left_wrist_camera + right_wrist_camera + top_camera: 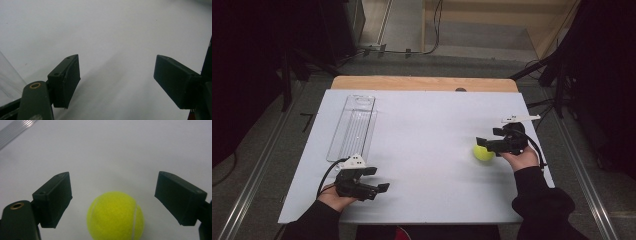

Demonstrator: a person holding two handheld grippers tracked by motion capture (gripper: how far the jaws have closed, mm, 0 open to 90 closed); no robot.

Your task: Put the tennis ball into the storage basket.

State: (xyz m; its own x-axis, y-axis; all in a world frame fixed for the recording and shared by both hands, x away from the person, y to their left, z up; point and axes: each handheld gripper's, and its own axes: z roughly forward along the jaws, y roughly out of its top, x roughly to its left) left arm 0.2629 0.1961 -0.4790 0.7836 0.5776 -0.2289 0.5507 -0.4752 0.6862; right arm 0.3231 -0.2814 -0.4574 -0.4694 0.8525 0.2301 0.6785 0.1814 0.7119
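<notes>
A yellow-green tennis ball (484,152) rests on the white board (427,115) at its right side. My right gripper (485,145) is open and sits just above and around the ball, pointing left. In the right gripper view the ball (115,216) lies low between the two spread black jaws, and the right gripper (112,186) touches neither side of it. My left gripper (379,179) rests open near the board's front left, pointing right. The left gripper (116,67) has only bare white surface between its jaws.
A long clear plastic tray (352,127) lies on the board's left side, just beyond my left hand; its edge (7,75) is at the left of the left gripper view. A wooden table edge (422,82) runs behind the board. Cables and dark stands ring the table.
</notes>
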